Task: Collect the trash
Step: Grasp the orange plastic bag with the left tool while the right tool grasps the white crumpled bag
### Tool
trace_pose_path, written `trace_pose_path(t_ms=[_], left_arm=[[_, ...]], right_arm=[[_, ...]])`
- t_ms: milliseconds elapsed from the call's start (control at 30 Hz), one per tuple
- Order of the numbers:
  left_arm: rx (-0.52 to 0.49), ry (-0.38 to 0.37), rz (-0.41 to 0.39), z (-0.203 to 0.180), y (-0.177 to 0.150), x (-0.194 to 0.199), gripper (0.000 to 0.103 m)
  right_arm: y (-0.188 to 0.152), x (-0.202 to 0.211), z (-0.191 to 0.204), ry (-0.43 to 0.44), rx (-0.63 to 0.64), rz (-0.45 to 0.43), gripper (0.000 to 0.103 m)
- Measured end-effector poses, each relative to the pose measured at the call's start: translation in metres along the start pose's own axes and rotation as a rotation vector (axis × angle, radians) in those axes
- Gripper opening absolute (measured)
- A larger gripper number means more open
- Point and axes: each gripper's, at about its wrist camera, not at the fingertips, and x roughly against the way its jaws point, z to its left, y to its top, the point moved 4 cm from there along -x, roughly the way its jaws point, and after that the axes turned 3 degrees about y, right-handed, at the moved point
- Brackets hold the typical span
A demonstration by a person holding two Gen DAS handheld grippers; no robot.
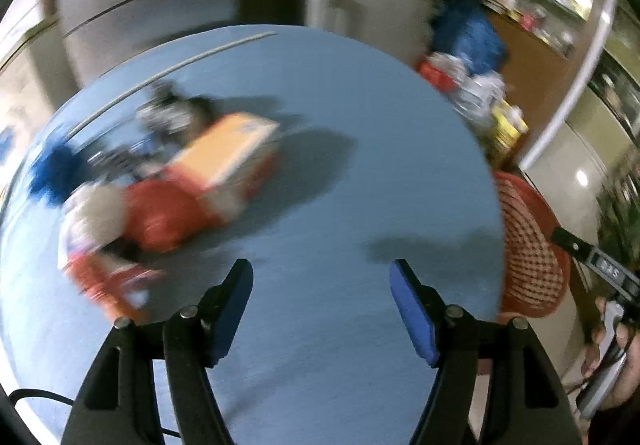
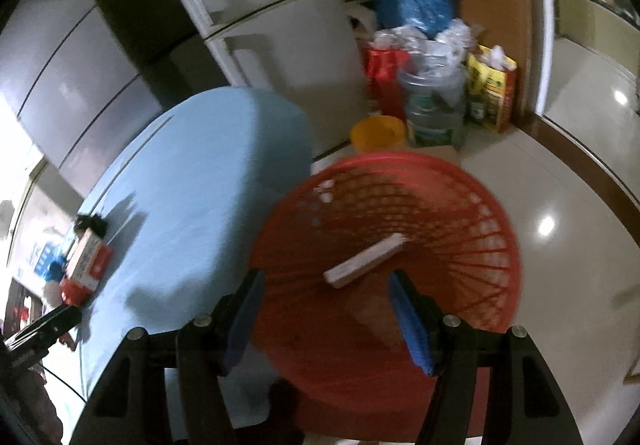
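My left gripper (image 1: 322, 285) hangs open over the blue table (image 1: 320, 165) with nothing between its fingers. Left of it lies a blurred heap of trash: an orange-and-red box (image 1: 224, 153), red wrappers (image 1: 160, 217) and a blue scrap (image 1: 56, 169). The red mesh basket (image 1: 528, 245) stands past the table's right edge. My right gripper (image 2: 325, 275) is open above that basket (image 2: 460, 213). A pale flat piece (image 2: 364, 261) shows inside the basket, beyond the fingertips and apart from the pads. The orange-and-red box (image 2: 86, 265) is at the table's far left.
Grey fridges (image 2: 280, 25) stand behind the table. On the floor beyond the basket are a yellow bucket (image 2: 378, 131), a clear jug stuffed with rubbish (image 2: 434, 105), a red bag (image 2: 384, 73), a yellow bag (image 2: 494, 89) and a blue bag (image 2: 412, 1). Glossy tiled floor (image 2: 560, 185) lies to the right.
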Motion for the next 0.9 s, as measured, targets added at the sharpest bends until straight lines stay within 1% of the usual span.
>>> trace_pose_path(t_ms=[67,133,233,267,367,467,567,600,633,667,700,800,867,900], left_arm=[[0.061,0.046,-0.015,0.026,-0.008,0.006,0.072],[0.128,0.111,-0.032,0.056,-0.017,0.011,0.073],[0.209,0.181,-0.038,0.088,-0.027,0.013,0.073],[0.244,0.191,-0.030,0.100,-0.031,0.011,0.074],[0.315,0.199,-0.007,0.121,-0.037,0.003,0.074],[0.341,0.189,0.009,0.127,-0.036,-0.007,0.074],[0.353,0.191,0.014,0.131,-0.030,-0.019,0.074],[0.359,0.184,0.011,0.132,-0.028,-0.022,0.065],[0.364,0.163,0.002,0.134,-0.028,-0.023,0.049],[0.366,0.146,0.012,0.135,-0.026,-0.026,0.028],[0.371,0.129,0.011,0.138,-0.026,-0.027,0.028],[0.371,0.136,-0.004,0.144,-0.030,-0.020,0.027],[0.380,0.135,-0.013,0.149,-0.038,-0.011,0.027],[0.384,0.146,-0.018,0.153,-0.042,-0.006,0.027]], right_arm=[[-0.003,-0.003,0.019,0.017,0.032,0.012,0.068],[-0.007,-0.006,0.041,0.033,0.071,0.017,0.068],[-0.011,-0.007,0.071,0.055,0.126,0.016,0.068],[-0.012,-0.007,0.082,0.063,0.150,0.017,0.068],[-0.015,-0.007,0.108,0.080,0.209,0.019,0.068],[-0.020,-0.007,0.129,0.096,0.255,0.024,0.068],[-0.024,-0.007,0.140,0.100,0.290,0.028,0.068],[-0.025,-0.007,0.143,0.101,0.298,0.030,0.068],[-0.027,-0.007,0.147,0.102,0.306,0.032,0.068],[-0.029,-0.007,0.151,0.103,0.314,0.034,0.068],[-0.029,-0.007,0.154,0.105,0.319,0.036,0.068],[-0.029,-0.008,0.169,0.121,0.344,0.040,0.068],[-0.028,-0.010,0.185,0.145,0.369,0.041,0.068],[-0.028,-0.011,0.193,0.156,0.381,0.043,0.068]])
